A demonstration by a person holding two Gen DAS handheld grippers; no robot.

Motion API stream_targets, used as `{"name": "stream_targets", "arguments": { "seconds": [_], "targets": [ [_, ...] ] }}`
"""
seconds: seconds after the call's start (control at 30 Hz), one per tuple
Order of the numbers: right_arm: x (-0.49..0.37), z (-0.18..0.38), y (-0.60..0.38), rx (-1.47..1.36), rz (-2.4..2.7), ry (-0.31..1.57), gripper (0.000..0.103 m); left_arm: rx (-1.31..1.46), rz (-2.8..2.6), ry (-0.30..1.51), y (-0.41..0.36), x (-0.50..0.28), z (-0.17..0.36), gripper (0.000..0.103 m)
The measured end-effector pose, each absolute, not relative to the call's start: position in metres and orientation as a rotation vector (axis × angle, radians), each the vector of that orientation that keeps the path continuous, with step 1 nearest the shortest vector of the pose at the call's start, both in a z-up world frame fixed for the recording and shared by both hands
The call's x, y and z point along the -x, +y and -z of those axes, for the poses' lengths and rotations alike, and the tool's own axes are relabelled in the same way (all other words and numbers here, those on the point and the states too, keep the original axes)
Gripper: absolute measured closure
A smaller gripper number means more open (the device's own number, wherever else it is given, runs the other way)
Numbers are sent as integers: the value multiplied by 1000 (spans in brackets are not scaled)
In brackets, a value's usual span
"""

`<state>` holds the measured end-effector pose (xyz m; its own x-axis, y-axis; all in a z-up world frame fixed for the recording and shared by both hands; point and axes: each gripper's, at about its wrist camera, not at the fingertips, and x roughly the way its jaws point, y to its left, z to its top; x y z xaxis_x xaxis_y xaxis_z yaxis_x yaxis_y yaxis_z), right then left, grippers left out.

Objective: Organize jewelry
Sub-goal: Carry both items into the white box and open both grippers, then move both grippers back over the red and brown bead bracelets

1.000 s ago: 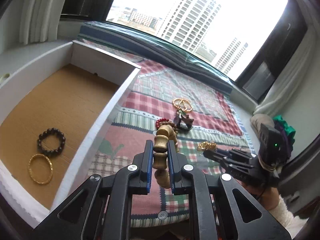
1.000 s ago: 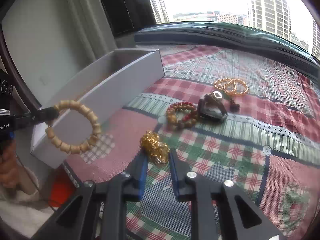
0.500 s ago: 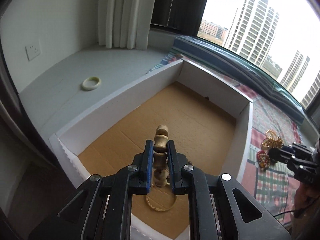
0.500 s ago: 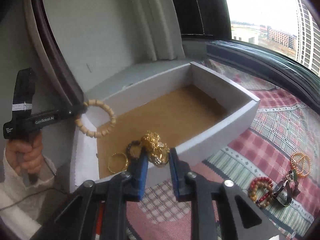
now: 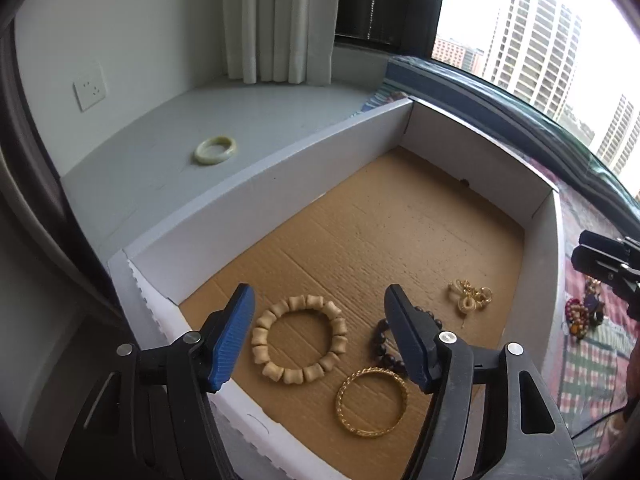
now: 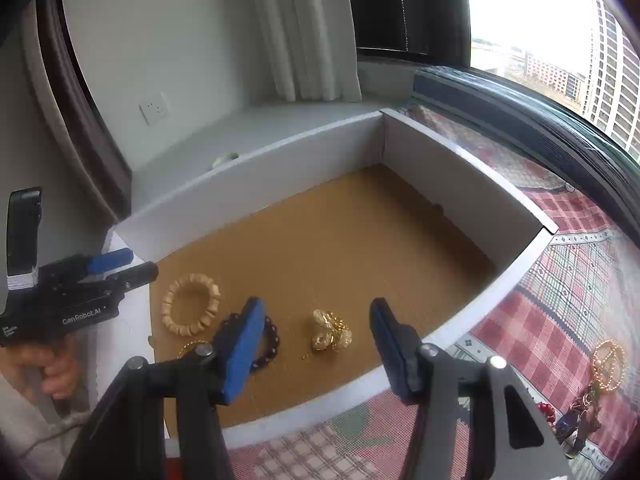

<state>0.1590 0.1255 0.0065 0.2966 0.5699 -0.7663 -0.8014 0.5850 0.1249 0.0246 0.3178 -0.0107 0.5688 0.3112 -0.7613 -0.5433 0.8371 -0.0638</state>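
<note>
A white box with a brown cardboard floor (image 5: pixel 380 232) (image 6: pixel 332 240) holds a pale wooden bead bracelet (image 5: pixel 298 338) (image 6: pixel 191 310), a dark bead bracelet (image 5: pixel 380 340) (image 6: pixel 267 344), a gold bangle (image 5: pixel 372 402) (image 6: pixel 188 349) and a gold chain cluster (image 5: pixel 470 296) (image 6: pixel 331 331). My left gripper (image 5: pixel 320 336) (image 6: pixel 128 268) is open and empty above the wooden bracelet. My right gripper (image 6: pixel 316 344) (image 5: pixel 600 256) is open and empty above the gold cluster.
A pale green bangle (image 5: pixel 215 150) lies on the grey sill left of the box. On the plaid cloth (image 6: pixel 560 280) right of the box lie a gold bead piece (image 6: pixel 608 364) and red beads with a dark item (image 6: pixel 572 420) (image 5: pixel 580 316).
Both grippers moved from the cloth to over the box and opened. The wooden bracelet and the gold cluster now lie on the box floor.
</note>
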Motion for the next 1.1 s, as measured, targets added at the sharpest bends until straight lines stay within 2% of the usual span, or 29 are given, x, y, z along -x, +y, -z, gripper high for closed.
{"name": "stream_targets", "arguments": {
  "seconds": [0.2,0.73,0.9,1.1],
  "targets": [
    [-138,-25,79,320,-853,795,30,242,-474,767,274,-13,-12,22],
    [-97,22,-99,301,-516,845,30,96,-250,782,137,-41,-10,19],
    [-87,37,-147,232,-391,858,30,95,-171,826,101,-47,8,15],
    [-66,57,-198,161,-219,834,30,103,-36,896,62,-63,53,14]
  ]
}}
